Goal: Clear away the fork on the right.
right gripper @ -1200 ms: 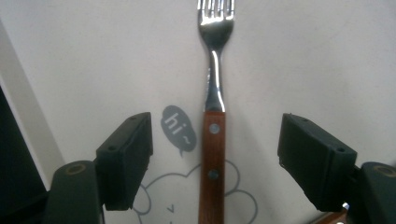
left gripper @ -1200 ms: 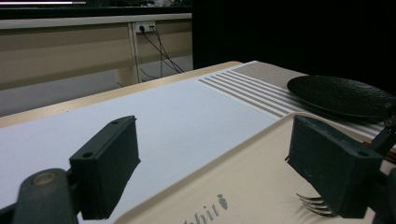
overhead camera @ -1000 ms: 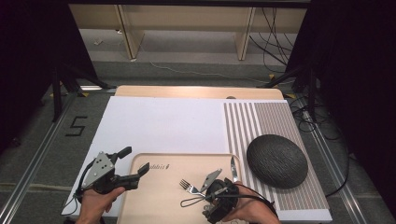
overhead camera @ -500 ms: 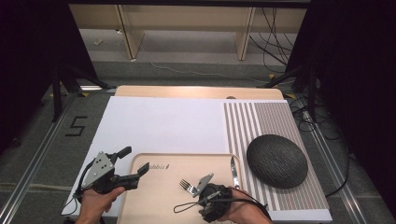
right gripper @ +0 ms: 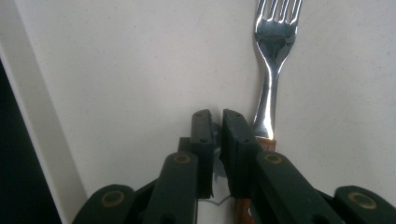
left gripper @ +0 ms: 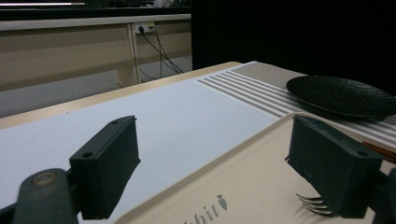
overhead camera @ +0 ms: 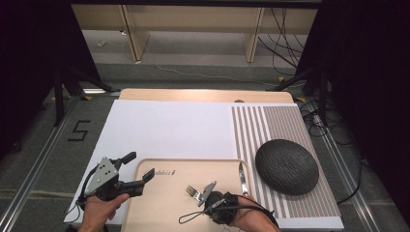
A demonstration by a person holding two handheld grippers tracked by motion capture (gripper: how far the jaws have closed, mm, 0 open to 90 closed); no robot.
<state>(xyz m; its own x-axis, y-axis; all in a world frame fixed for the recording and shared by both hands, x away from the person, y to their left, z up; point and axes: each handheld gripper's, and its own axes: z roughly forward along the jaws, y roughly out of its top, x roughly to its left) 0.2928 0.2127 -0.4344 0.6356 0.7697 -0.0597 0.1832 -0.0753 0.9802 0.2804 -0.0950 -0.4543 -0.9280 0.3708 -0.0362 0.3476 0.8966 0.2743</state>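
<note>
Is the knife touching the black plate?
Apart. High view: the knife lies on the tray, with tray rim and striped mat showing between it and the plate.

bench far half: the white mat (overhead camera: 169,130) lies bare, open to a pass from either side.
striped mat: the dark domed bowl (overhead camera: 286,166) takes up its near part; the stripes beyond it are free.
tray (overhead camera: 164,203): left and middle bare; a fork (overhead camera: 193,192) and a knife (overhead camera: 242,178) lie toward the right.
left claw (overhead camera: 140,169): stands over the tray's left rim.
right claw (overhead camera: 205,193): blocks the tray's near right.
</note>
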